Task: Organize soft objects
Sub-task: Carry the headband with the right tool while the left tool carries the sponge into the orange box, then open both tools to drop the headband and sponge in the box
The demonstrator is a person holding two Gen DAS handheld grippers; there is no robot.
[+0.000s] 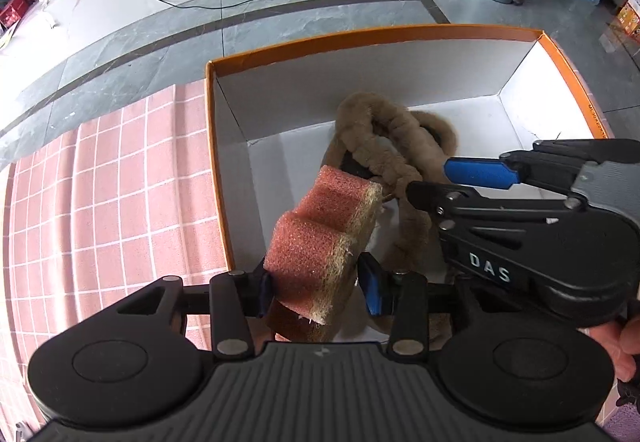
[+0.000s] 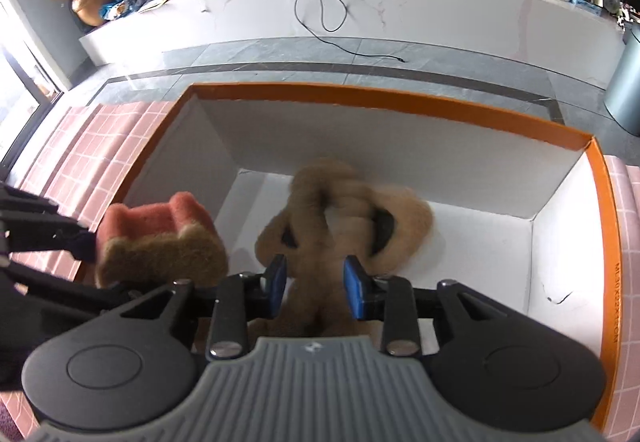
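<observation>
Sponge (image 1: 320,238) clamped in left gripper (image 1: 318,284) fingers; right gripper (image 2: 314,282), marked "DAS", parted around plush toy (image 2: 340,217)

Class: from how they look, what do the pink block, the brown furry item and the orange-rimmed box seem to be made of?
Pink block: apparently open-pored foam sponge, matte, with a coarse tan fibrous scouring layer on one face.
Brown furry item: seemingly plush fabric, fuzzy pile; dark smooth parts inside, material unclear.
Box: probably cardboard, with thin folded walls, matte white inside and an orange edge.
</observation>
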